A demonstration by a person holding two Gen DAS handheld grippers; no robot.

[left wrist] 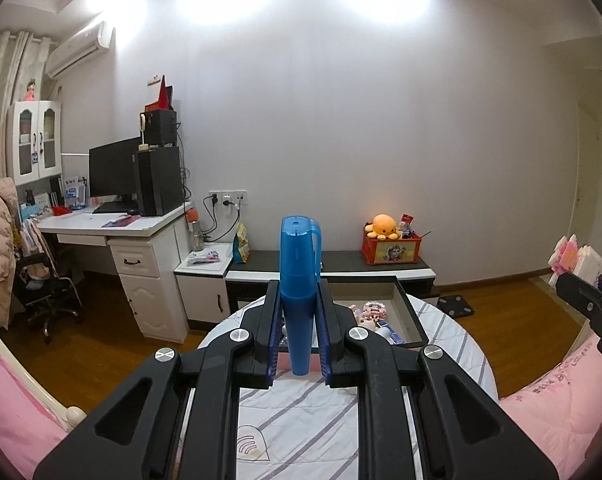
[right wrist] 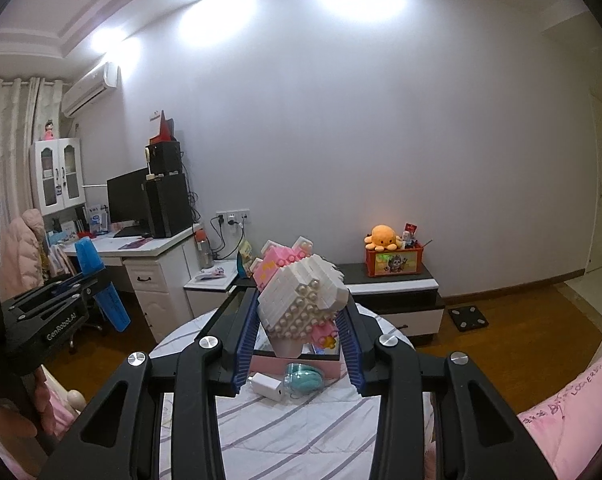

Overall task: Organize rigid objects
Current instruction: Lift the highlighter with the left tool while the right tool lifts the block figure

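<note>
Right wrist view: the right gripper (right wrist: 297, 340) is clamped on a white-and-pink brick figure (right wrist: 301, 300), raised over the table's (right wrist: 293, 432) middle, where a charger (right wrist: 267, 386) and teal case (right wrist: 305, 376) lie loose. The left gripper (left wrist: 299, 336) grips a blue container (left wrist: 299, 280). At the far edge, the box (left wrist: 409, 312) holds little; I'd say sorting is barely begun.

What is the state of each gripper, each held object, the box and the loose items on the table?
Left gripper: shut on the tall blue plastic case.
Tall blue plastic case: held upright, lifted above the table.
Right gripper: shut on the white and pink brick-built toy.
White and pink brick-built toy: held tilted, over the box.
Dark-rimmed pink box: open, toys inside.
White charger plug: lying on the striped cloth.
Teal round case: lying beside the plug.
</note>
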